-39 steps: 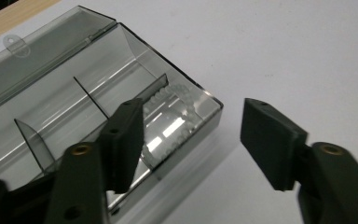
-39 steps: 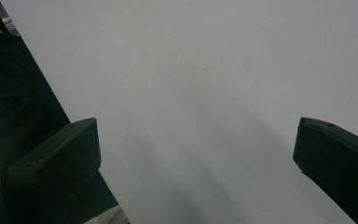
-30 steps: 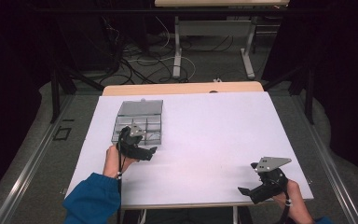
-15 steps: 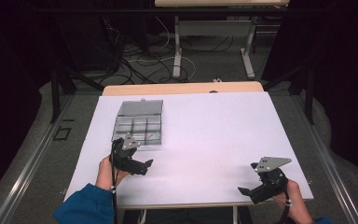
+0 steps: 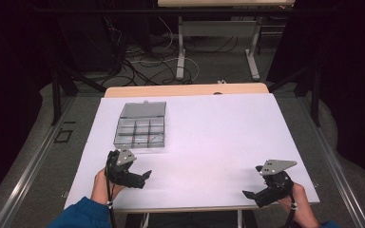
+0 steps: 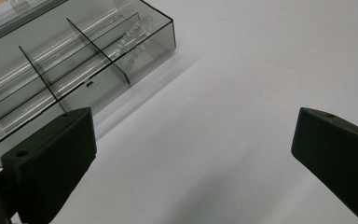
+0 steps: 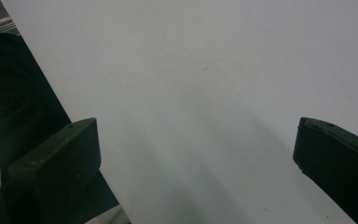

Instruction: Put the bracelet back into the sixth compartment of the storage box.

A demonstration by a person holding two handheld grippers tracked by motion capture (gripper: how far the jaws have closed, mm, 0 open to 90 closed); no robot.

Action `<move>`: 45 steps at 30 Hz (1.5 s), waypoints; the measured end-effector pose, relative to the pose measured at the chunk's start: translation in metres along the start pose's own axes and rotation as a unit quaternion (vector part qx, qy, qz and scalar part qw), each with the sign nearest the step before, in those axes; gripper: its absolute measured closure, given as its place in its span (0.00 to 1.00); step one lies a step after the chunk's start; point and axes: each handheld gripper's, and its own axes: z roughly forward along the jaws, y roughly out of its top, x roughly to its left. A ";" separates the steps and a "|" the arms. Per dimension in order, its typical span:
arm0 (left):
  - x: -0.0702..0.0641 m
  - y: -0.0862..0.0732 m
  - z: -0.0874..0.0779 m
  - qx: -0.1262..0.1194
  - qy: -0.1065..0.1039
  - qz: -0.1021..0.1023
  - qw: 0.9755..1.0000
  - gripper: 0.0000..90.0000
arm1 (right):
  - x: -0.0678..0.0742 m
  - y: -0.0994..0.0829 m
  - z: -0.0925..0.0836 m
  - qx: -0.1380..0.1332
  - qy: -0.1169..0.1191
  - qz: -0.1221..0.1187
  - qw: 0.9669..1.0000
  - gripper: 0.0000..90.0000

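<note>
My left gripper [image 6: 193,154] has its jaws spread wide; they have just been opening, and between them I see only bare white tabletop. From its own camera, the clear plastic compartment box [image 6: 70,65] sits just ahead and to the left of the left jaw, apart from it, with its thin black dividers showing through the smoky walls and its hinged lid laid back beyond. From the high view, my left gripper [image 5: 142,176] sits near the table's front edge on the left side, held in my left hand [image 5: 105,183], jaws pointing toward the right. The compartment box [image 5: 140,129] lies just beyond it, toward the far left part of the white table [image 5: 228,137], lid open and flat behind the tray.

My right gripper [image 7: 196,154] also stands with jaws wide apart, nothing between them but tabletop, with the table's edge running under its left jaw. In the high view it [image 5: 249,195] rests at the front right corner, well apart from the box.
</note>
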 end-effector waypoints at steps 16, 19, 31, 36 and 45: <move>-0.006 -0.019 -0.017 -0.012 -0.002 0.001 1.000 0.00 | 0.000 0.000 0.001 0.000 0.002 0.000 1.000 0.00; -0.007 -0.022 -0.019 -0.017 0.000 0.000 1.000 0.00 | 0.000 0.000 0.001 0.000 0.001 -0.001 1.000 0.00; -0.011 -0.032 -0.024 -0.022 -0.002 0.001 1.000 0.00 | -0.001 0.000 0.000 0.006 0.003 -0.001 1.000 0.00; -0.013 -0.036 -0.026 -0.020 -0.005 0.002 1.000 0.00 | -0.001 0.000 0.001 0.005 0.001 -0.003 1.000 0.00; -0.013 -0.039 -0.027 -0.018 -0.009 0.007 1.000 0.00 | 0.000 0.000 0.001 0.007 -0.001 -0.003 1.000 0.00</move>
